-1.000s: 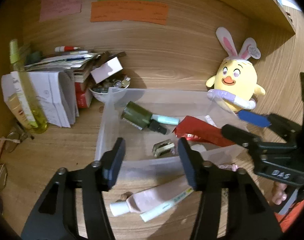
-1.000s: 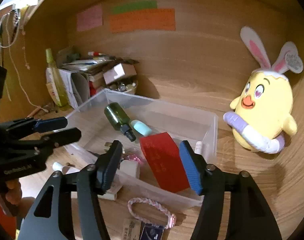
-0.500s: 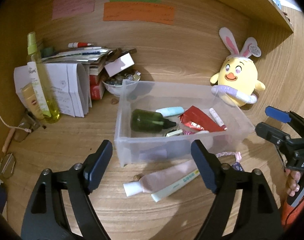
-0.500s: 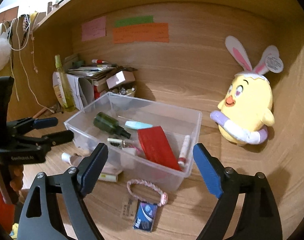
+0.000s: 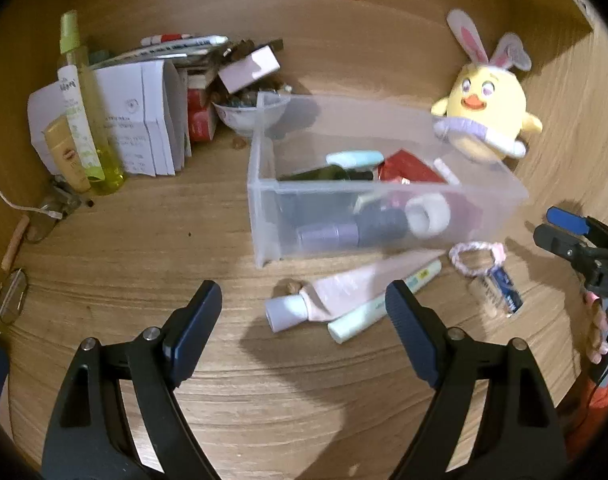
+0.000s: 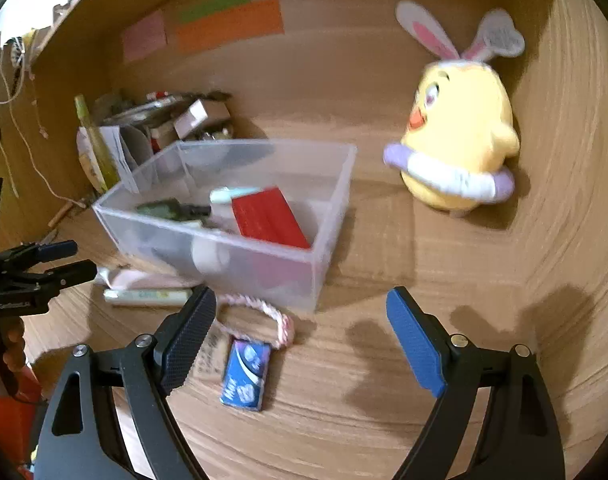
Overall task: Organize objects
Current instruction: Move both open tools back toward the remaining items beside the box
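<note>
One clear bin (image 5: pixel 264 216) is holding several items; two tubes (image 5: pixel 344 296) are lying beside it. Both claws, left gripper (image 5: pixel 304 316) and right gripper (image 6: pixel 302 330), are spread, gripping nothing.

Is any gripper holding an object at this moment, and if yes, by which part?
Nothing is held. The left gripper and the right gripper are both wide open above the desk, with nothing between their fingers.

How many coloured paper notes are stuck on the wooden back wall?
3: a pink paper note at left, a green paper note above a long orange paper note beside it.
</note>
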A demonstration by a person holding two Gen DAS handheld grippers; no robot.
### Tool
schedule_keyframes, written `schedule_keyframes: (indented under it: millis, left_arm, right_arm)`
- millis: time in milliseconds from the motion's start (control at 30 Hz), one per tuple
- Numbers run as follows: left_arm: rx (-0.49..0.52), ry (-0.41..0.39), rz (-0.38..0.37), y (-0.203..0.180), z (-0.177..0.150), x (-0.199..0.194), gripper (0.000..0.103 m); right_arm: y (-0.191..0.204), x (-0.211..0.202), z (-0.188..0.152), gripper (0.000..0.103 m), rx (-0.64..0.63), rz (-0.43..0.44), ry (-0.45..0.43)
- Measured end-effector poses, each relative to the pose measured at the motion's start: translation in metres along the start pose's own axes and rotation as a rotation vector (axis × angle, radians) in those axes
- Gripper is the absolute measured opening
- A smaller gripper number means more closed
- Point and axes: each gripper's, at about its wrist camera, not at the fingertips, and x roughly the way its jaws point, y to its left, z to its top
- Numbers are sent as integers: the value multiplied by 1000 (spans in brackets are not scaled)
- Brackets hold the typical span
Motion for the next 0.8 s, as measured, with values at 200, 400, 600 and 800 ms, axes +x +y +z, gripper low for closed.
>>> schedule_keyframes:
  millis: [200,400,600,800]
  left_arm:
    - [18,63,-29,-4,6,19,84]
    - [76,122,-47,-14,17,43,84]
    - [65,148,-97,-18,19,54,86]
    - [87,154,-145,-25,10,48,86]
  right_arm:
    - [-3,14,-18,85,1,0,77]
    - [3,18,-28,85,-39,-1,117]
    - [10,23,-33,85,-77,-25,146]
    - [15,30,-33,83,-108,-27,174]
